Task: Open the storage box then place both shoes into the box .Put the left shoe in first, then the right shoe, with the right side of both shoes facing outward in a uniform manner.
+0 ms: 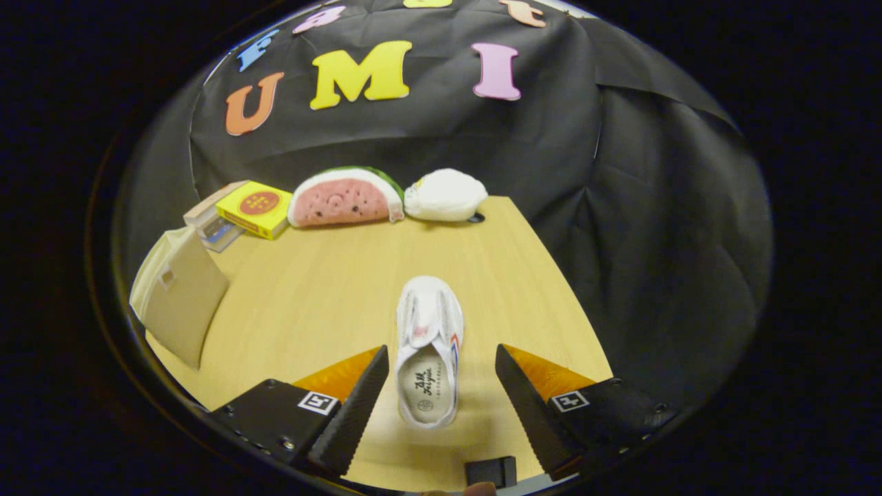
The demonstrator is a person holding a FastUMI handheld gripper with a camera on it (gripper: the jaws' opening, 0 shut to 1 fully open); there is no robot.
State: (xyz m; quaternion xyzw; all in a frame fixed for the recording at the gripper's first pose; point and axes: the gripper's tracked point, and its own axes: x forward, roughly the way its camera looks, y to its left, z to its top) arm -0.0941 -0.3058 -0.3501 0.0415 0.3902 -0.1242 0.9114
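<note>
White shoe (428, 350) between spread hand-held gripper (441, 365)

Support surface: light wooden table (331, 289) with pale grain.
Near centre: small white fabric shoe (428, 351) with strap, lying flat, heel near, toe far.
Left edge: cream-coloured storage box (180, 297), lid shut, standing at an angle.
Far left: yellow cardboard box (253, 207) with red round mark, resting beside a pale flat box (207, 219).
Far centre: pink watermelon-slice plush (344, 198) with green rind.
Far right of plush: white soft pouch (445, 195), touching the plush.
</note>
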